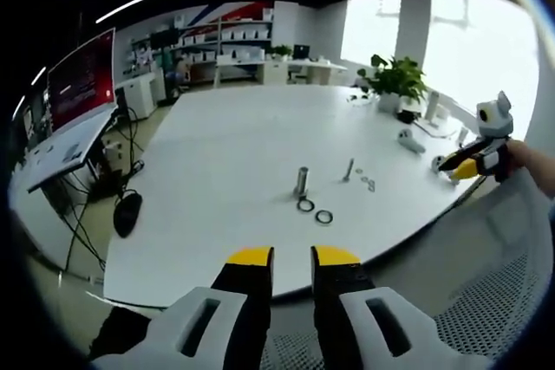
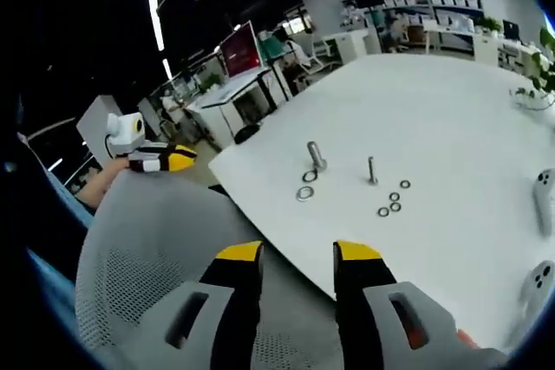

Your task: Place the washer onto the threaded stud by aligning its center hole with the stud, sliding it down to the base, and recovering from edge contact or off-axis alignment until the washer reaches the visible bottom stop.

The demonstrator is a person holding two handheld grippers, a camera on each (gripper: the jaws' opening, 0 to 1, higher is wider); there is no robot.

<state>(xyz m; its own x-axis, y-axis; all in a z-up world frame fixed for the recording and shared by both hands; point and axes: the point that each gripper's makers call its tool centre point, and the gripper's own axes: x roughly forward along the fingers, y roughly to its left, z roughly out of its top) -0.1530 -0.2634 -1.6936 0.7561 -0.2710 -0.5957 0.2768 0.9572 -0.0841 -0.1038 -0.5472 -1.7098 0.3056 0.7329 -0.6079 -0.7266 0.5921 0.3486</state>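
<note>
Steel washers (image 2: 392, 200) are lying well ahead of both parted, empty grippers (image 1: 292, 254) (image 2: 297, 251), risking an edge-first, off-axis landing on the thin threaded stud (image 2: 371, 171).

No readable txt, labels, nos. or brands anywhere. Red screen (image 1: 81, 81) at left of left gripper view carries rows of writing, too small/blurred to make out; same screen (image 2: 242, 50) in right gripper view, also illegible. Red-blue wall graphic (image 1: 232, 12) behind the shelves has no legible letters.
</note>
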